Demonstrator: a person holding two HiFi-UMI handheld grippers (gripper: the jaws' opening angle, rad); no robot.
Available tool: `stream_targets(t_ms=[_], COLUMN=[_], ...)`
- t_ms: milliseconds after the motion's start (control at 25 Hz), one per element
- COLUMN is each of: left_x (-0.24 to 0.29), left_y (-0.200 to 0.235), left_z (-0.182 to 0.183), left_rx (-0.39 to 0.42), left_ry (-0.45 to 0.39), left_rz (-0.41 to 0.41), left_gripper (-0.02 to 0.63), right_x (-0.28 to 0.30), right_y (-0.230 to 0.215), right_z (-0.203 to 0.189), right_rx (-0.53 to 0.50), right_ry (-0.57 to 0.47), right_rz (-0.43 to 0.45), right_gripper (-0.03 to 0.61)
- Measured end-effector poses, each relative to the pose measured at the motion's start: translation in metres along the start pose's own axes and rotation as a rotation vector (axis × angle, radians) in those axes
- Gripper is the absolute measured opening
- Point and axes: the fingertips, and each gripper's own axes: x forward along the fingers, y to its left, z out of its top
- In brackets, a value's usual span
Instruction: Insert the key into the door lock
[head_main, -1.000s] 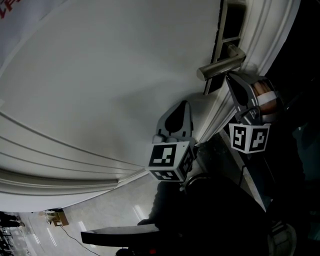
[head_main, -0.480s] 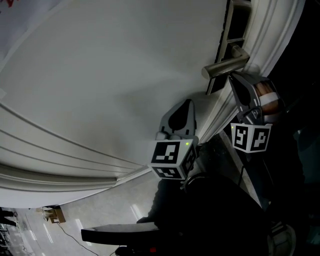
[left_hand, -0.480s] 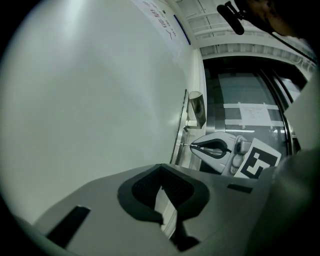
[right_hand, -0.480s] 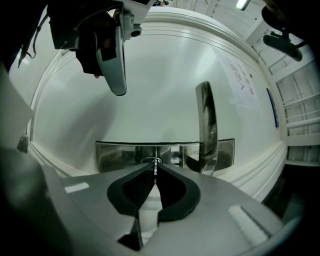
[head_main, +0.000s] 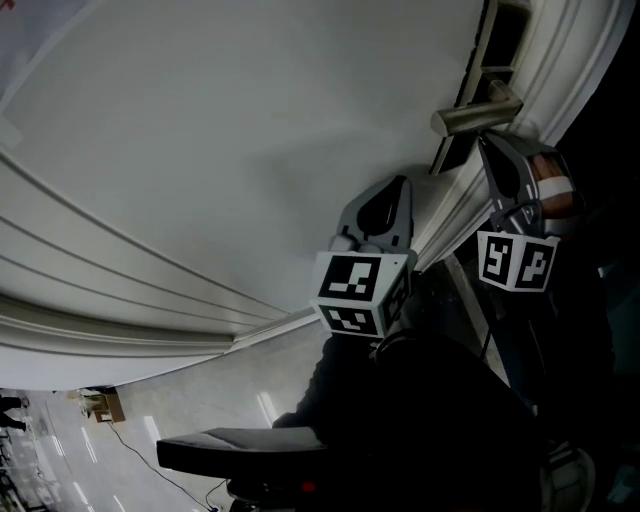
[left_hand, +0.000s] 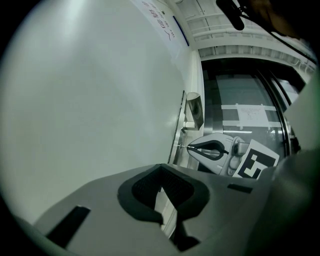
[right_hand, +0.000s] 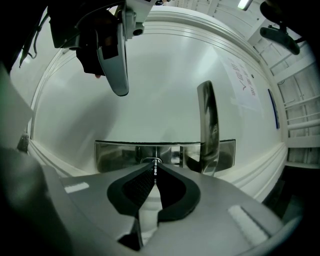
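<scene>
My right gripper (right_hand: 154, 169) is shut on a thin metal key (right_hand: 155, 165). The key's tip touches the keyhole (right_hand: 152, 160) in the steel lock plate (right_hand: 115, 152); how deep it sits I cannot tell. The lever handle (right_hand: 209, 127) stands just right of the keyhole. In the left gripper view the right gripper (left_hand: 212, 150) points the key (left_hand: 183, 146) at the plate's edge (left_hand: 177, 132). My left gripper (left_hand: 161, 171) is shut on nothing, beside the white door (head_main: 250, 150). In the head view the left gripper (head_main: 396, 190) is below and left of the handle (head_main: 478, 118), and the right gripper (head_main: 490, 145) is right under it.
The white door's moulded frame (head_main: 120, 320) runs along the lower left. A glass panel with a paper notice (left_hand: 252, 115) stands beyond the door edge. A paper sign (right_hand: 245, 82) is stuck on the door. Dark clothing (head_main: 450, 420) fills the lower right.
The head view has shifted, so the handle and both grippers sit further right and slightly up in the frame. Their positions relative to each other look unchanged.
</scene>
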Motion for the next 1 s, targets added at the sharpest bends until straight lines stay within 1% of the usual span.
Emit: stream_targets(t_ms=[600, 1000], left_x=[0.0001, 0.0007], left_y=[-0.0011, -0.0023], left_z=[0.0006, 0.0043], left_rx=[0.033, 0.020], left_ry=[-0.003, -0.013], left_rz=[-0.009, -0.006], left_gripper=[0.002, 0.002], right_x=[-0.0003, -0.0013], right_y=[0.0001, 0.0012], right_z=[0.0009, 0.0017], right_rx=[0.003, -0.001], right_ry=[-0.004, -0.008], right_rz=[-0.002, 0.000], right_gripper=[0.012, 0.012])
